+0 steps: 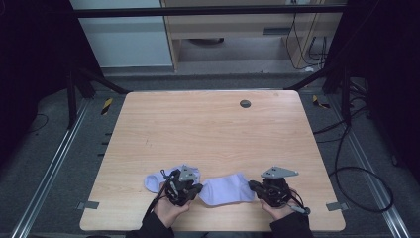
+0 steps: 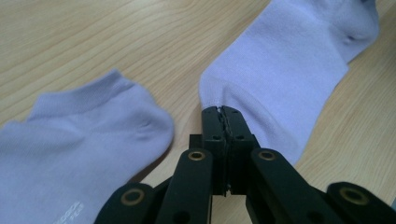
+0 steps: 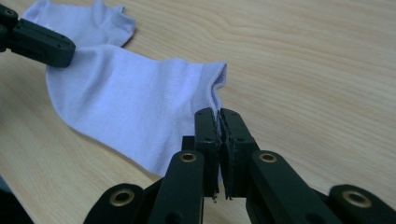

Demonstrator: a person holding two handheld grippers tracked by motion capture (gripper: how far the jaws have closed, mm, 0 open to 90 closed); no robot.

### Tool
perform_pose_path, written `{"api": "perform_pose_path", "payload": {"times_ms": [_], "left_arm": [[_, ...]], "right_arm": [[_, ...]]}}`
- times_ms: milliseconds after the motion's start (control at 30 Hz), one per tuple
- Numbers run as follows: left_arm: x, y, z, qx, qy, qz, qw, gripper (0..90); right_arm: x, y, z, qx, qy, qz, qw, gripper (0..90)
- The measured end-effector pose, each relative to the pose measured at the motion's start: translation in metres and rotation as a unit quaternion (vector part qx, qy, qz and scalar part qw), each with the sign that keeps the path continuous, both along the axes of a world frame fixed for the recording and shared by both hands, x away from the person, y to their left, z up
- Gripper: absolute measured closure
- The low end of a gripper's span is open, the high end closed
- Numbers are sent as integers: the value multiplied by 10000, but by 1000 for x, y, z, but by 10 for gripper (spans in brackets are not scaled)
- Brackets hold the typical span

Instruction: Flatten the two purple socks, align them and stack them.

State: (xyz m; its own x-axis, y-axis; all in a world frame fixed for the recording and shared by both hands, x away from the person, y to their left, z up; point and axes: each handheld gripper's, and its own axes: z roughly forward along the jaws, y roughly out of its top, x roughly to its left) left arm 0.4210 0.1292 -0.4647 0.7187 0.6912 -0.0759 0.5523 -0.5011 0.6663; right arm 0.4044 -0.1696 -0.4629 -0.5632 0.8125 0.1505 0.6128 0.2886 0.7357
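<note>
Pale lilac sock point(image 1: 227, 189), flat, pinched at both ends

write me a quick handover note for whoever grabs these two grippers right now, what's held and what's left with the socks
Left gripper: shut on one end of the stretched sock.
Right gripper: shut on that sock's opposite end, at the cuff opening.
The stretched sock runs between the two grippers near the table's front edge. In the high view the second sock lies flat to its left, partly under the left gripper, untouched.
Done: one sock gripped at both ends.
Left, probably: lay it on or beside the second sock to pair them, then release. Keep both grips closed until it is placed.
</note>
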Motion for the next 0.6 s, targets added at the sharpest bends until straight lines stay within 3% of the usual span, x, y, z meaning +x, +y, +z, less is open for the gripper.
{"api": "perform_pose_path", "payload": {"times_ms": [300, 500, 600], "left_arm": [[1, 5, -18, 123, 184, -5, 9998, 885], [2, 5, -22, 149, 148, 39, 9998, 872], [2, 6, -23, 180, 44, 81, 9998, 816]], "right_arm": [[-1, 11, -13, -152, 170, 150, 9996, 867], [1, 8, -19, -220, 304, 86, 9993, 862], [1, 8, -21, -257, 335, 54, 9991, 854]]}}
